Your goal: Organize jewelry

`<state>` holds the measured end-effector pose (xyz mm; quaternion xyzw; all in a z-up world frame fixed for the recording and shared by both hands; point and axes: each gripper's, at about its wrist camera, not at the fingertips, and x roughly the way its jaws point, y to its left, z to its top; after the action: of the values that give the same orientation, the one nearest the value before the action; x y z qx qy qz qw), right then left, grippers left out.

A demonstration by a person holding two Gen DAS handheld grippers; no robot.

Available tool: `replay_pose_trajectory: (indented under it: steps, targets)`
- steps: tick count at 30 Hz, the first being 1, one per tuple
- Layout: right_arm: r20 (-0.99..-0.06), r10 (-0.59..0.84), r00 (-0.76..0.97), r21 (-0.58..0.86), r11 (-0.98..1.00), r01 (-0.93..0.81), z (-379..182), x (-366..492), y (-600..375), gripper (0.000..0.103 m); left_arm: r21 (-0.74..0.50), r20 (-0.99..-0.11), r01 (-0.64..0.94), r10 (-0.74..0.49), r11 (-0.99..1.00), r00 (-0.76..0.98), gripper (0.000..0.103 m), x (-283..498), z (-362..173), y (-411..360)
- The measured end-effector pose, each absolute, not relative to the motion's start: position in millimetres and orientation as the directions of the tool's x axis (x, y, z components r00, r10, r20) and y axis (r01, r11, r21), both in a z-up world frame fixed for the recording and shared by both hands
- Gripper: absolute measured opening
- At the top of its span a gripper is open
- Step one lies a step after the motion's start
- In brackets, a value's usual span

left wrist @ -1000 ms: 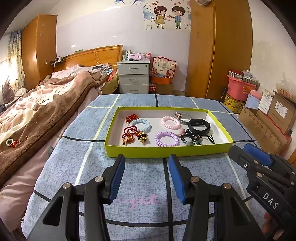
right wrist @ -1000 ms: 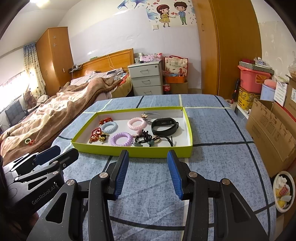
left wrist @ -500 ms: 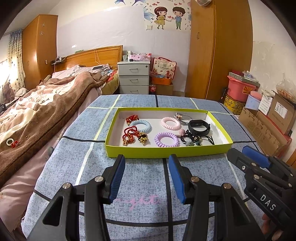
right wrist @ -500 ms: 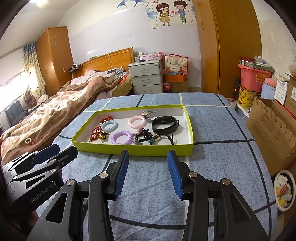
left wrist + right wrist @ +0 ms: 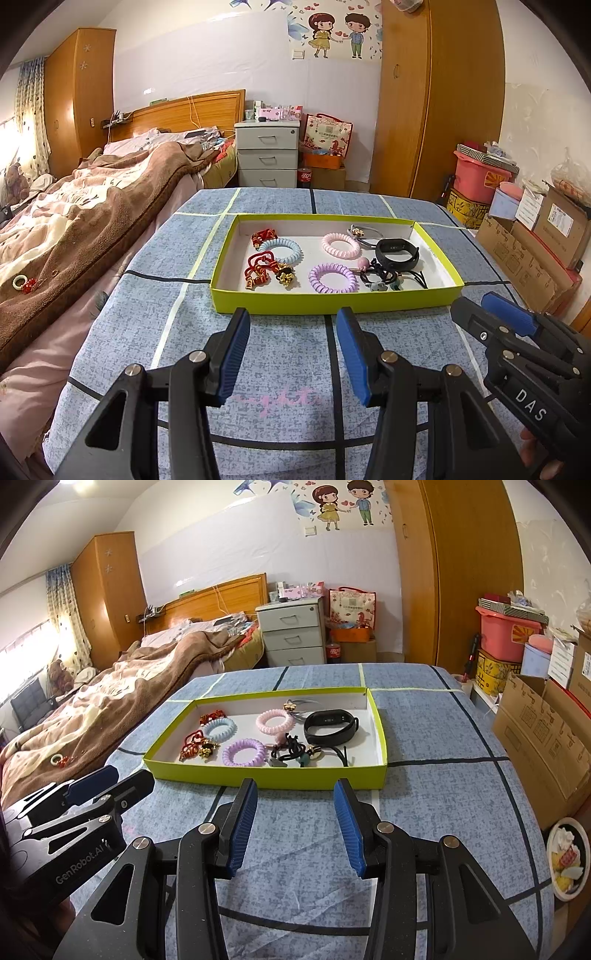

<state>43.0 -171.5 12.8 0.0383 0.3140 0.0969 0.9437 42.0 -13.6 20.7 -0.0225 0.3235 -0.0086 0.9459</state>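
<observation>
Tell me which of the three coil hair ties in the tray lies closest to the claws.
The purple coil hair tie, by the tray's near wall. The blue one and the pink one lie farther back.

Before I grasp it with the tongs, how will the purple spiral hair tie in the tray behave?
The purple spiral hair tie looks like a thin plastic coil, so probably light and squashy. Lying flat in the tray, it should not roll. Its glossy surface may slip.

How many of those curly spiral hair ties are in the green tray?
3: the blue spiral tie at the left, the pink spiral tie toward the back, the purple spiral tie nearest the front. None seems hidden.
</observation>
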Motion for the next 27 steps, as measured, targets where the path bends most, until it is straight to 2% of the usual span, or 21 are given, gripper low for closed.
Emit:
replay_pose_trajectory:
  steps: [27]
  targets:
    - [-0.588,0.21,0.781,0.136,0.978,-0.16,14.1,42.4,-171.9,0.044,-0.049,-0.614,0.001,-0.031,0.999,0.789,0.051,41.6,21.0,-14.1]
